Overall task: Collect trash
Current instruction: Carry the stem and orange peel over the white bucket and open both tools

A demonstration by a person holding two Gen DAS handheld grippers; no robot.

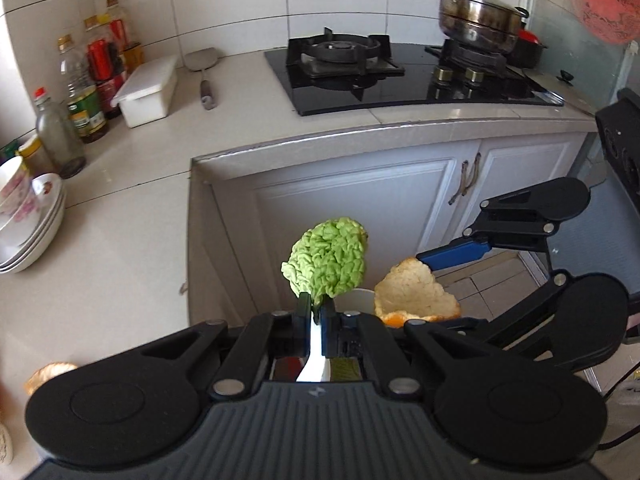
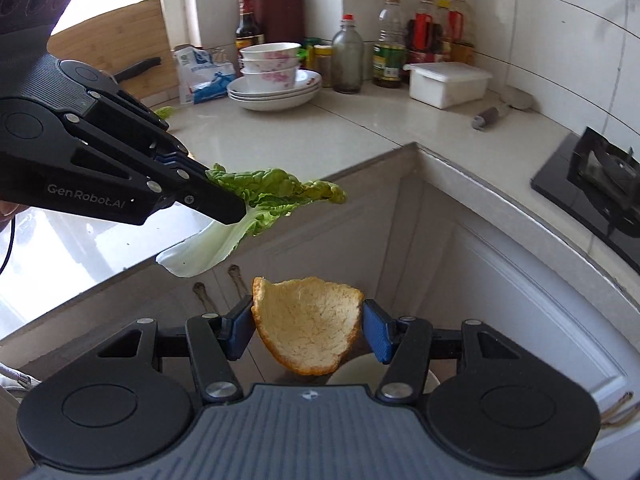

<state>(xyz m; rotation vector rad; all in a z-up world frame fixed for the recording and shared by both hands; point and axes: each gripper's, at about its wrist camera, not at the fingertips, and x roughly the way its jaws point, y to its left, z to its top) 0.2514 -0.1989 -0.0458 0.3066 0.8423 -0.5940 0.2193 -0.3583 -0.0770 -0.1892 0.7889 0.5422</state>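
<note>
My left gripper [image 1: 316, 312] is shut on a green cabbage leaf [image 1: 326, 262] with a white stalk, held in the air beyond the counter corner; in the right wrist view the left gripper [image 2: 228, 210] clamps the leaf [image 2: 264, 196] by its stalk. My right gripper [image 2: 308, 328] is shut on an orange peel [image 2: 310, 322], pith side up; the left wrist view shows the peel [image 1: 416, 292] just right of the leaf. A white round bin rim [image 1: 356, 298] shows under both, also in the right wrist view [image 2: 356, 372]. Another peel piece [image 1: 48, 374] lies on the counter at lower left.
An L-shaped countertop [image 1: 120, 240] carries stacked bowls [image 1: 28, 220], oil and sauce bottles [image 1: 88, 80], a white lidded box [image 1: 148, 92] and a spatula [image 1: 204, 76]. A gas hob [image 1: 400, 72] holds a steel pot [image 1: 476, 16]. White cabinet doors [image 1: 360, 200] stand below.
</note>
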